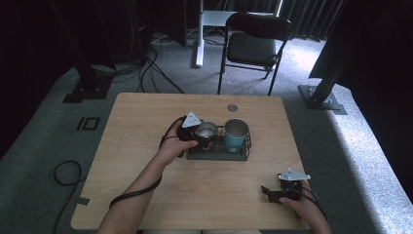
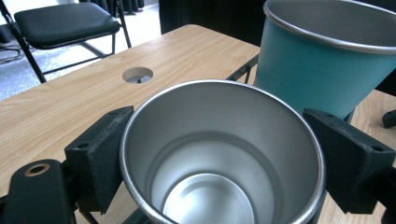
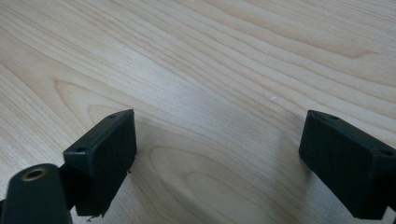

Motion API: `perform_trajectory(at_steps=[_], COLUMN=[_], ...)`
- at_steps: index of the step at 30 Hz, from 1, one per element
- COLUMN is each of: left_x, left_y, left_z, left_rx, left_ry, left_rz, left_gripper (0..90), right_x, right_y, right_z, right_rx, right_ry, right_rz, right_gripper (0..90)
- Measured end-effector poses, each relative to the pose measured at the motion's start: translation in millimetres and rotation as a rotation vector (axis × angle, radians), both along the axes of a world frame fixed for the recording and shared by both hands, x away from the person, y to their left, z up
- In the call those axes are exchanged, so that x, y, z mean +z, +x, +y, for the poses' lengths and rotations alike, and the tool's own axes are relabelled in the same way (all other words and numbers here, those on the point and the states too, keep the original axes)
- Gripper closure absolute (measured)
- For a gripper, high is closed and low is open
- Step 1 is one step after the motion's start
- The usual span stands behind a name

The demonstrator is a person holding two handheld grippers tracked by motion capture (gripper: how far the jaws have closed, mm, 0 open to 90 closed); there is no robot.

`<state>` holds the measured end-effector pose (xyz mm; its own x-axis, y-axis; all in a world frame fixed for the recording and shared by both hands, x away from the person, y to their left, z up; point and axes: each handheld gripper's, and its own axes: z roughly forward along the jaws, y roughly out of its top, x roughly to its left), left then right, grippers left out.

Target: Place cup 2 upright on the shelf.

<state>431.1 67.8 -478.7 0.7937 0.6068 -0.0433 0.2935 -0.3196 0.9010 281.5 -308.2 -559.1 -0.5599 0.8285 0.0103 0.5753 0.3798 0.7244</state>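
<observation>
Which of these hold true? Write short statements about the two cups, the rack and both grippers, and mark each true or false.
1. The left gripper has its jaws on either side of the steel cup. True.
2. The teal cup lies tipped over on the table. False: it stands upright in the black rack.
3. The right gripper holds a cup. False: it is open over bare wood.
4. A chair stands beyond the table. True.

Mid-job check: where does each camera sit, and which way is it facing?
High view: above the person's side, facing forward and down on the table; both forearms enter.
Left gripper view: on the left gripper, jaws around the steel cup beside the teal cup.
Right gripper view: on the right gripper, facing bare tabletop.
High and left gripper views share both cups.
</observation>
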Motion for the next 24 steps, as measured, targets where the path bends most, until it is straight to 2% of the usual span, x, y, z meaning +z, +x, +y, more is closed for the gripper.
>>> perform_trajectory(at_steps=[3, 5, 7, 11, 15, 19, 24], left_x=[0.9, 3.1, 5.5, 8.9, 10.5, 14.1, 17.6], left_y=[-0.9, -1.8, -3.1, -4.5, -5.8, -8.6, -12.6], left_z=[-0.3, -1.4, -2.8, -0.8, 5.2, 12.5, 21.2], left_rx=[-0.019, -0.027, -0.018, -0.015, -0.006, 0.000, 0.004], left_ry=[0.017, 0.006, 0.021, 0.011, 0.007, -0.007, -0.005], left_rz=[0.000, 0.021, 0.021, 0.016, 0.013, 0.009, -0.001], left_gripper=[13.8, 9.8, 9.7, 7.5, 4.0, 3.9, 4.0], right_x=[0.0, 0.0, -0.1, -0.1, -0.1, -0.1, -0.1], right_y=[0.0, 0.0, -0.1, -0.1, -0.1, -0.1, -0.2], right_z=[0.0, 0.0, 0.3, 0.4, 0.4, 0.4, 0.6], right_rx=[0.000, 0.000, 0.000, 0.000, 0.000, 0.000, -0.001], right_ry=[0.000, 0.000, -0.003, -0.004, -0.005, -0.005, -0.006], right_rz=[0.000, 0.000, -0.001, -0.001, -0.001, -0.001, -0.001], right_gripper=[10.8, 10.8, 10.7, 10.7, 10.8, 10.7, 10.7])
